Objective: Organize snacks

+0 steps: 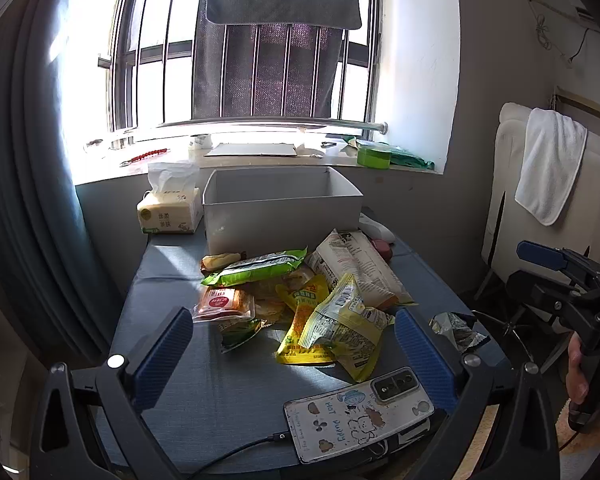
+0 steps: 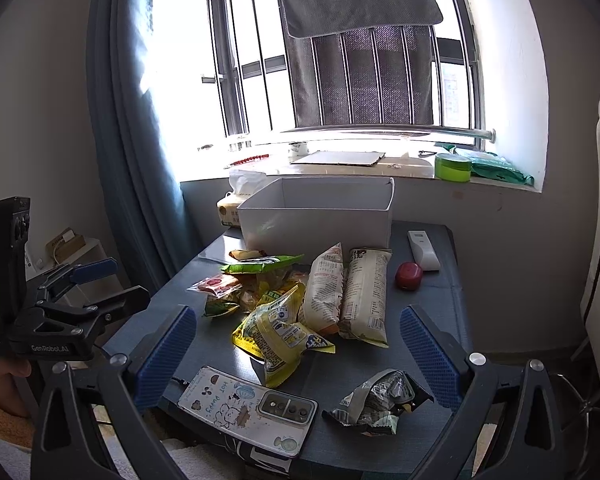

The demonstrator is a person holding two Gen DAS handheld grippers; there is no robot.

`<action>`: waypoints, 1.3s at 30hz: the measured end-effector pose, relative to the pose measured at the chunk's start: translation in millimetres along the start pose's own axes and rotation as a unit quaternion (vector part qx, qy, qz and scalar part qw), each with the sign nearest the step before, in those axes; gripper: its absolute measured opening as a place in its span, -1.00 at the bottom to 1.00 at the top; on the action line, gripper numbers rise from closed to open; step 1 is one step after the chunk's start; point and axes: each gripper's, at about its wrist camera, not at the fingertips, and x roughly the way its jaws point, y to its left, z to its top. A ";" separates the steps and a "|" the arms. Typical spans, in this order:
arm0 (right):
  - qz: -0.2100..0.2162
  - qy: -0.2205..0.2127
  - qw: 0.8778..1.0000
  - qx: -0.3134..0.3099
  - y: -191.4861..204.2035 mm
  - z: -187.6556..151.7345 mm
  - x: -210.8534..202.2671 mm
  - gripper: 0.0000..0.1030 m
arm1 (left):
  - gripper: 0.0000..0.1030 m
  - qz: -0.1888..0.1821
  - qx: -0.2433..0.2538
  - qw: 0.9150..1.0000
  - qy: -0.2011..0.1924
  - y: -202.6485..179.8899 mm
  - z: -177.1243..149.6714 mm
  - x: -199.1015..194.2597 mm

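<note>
Left wrist view, snack pile (image 1: 300, 300) beyond wide-spread left tool (image 1: 294, 356) (nothing gripped)

Left gripper (image 1: 294, 354) and right gripper (image 2: 298, 354) hover side by side, jaws spread wide, empty

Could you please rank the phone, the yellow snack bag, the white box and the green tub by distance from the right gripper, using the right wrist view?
From the right gripper:
1. Phone, just below, slightly left.
2. Yellow snack bag, mid-table.
3. White box, table's far end.
4. Green tub, windowsill, right.
</note>
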 end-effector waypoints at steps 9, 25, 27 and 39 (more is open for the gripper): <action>0.001 0.002 1.000 0.000 0.3 -1.4 1.6 1.00 | 1.00 0.002 0.000 1.000 -0.001 0.5 -0.9 -0.8; -0.048 0.141 0.975 0.167 -86.3 -54.2 73.0 1.00 | 1.00 0.009 -0.007 1.000 0.007 7.8 -7.2 5.6; -0.059 0.167 0.963 0.202 -99.8 -67.8 85.1 1.00 | 1.00 0.009 -0.009 1.000 0.011 9.0 -9.1 8.3; -0.039 0.192 0.947 0.255 -112.8 -94.2 104.6 -0.09 | 1.00 -0.010 0.009 0.999 0.048 -2.2 -23.0 35.8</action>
